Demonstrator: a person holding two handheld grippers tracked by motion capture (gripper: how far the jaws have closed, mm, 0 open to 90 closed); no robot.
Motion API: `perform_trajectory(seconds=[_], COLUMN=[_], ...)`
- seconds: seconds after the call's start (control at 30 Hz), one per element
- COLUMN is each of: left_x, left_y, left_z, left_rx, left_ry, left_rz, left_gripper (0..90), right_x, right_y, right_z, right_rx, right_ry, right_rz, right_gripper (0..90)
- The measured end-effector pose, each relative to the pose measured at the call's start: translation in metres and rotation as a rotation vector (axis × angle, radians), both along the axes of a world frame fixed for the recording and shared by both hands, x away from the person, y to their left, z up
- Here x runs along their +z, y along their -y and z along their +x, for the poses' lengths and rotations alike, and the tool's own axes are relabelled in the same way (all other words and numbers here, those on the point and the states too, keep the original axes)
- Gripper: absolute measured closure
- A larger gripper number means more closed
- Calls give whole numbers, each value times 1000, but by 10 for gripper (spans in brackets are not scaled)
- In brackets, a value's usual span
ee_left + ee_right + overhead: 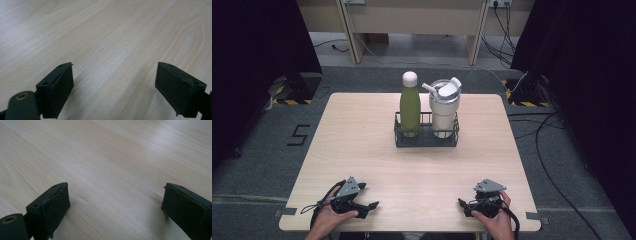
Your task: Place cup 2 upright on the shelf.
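A green bottle [410, 106] with a pale cap stands upright in a dark wire rack [426, 137] at the table's middle back. Beside it in the same rack stands a white tumbler [444, 110] with a lid and straw. My left gripper [368, 199] rests near the front left edge, held by a hand, jaws wide apart over bare wood [113, 72]. My right gripper [463, 206] rests near the front right edge, also open, with nothing between its jaws [115, 195]. Both lie well short of the rack.
The light wooden table [362, 150] is bare around the rack. Black cables [557, 165] trail on the grey floor to the right. A wooden bench frame [412, 25] stands behind the table. Dark curtains flank both sides.
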State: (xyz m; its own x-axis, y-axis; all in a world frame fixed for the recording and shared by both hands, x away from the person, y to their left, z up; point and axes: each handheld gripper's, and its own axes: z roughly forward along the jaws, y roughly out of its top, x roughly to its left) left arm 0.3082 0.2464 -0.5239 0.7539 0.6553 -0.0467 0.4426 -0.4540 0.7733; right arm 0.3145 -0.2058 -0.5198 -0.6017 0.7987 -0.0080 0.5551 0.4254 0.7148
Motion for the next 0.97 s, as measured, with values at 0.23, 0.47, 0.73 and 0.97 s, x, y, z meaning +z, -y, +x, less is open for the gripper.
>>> perform_trajectory(seconds=[0.23,0.47,0.73,0.97], left_x=[-1,-1,-1,-1], left_y=[5,5,5,5], left_z=[-3,-3,-3,-3], left_rx=[-4,-3,-2,-3], left_ry=[-1,-1,-1,-2], left_rz=[45,46,44,45], left_gripper=[136,134,134,134], right_x=[0,0,0,0], right_y=[0,0,0,0], right_z=[0,0,0,0], right_rx=[0,0,0,0], right_ry=[0,1,0,1], right_rz=[0,-1,0,-1], right_gripper=[79,79,79,79])
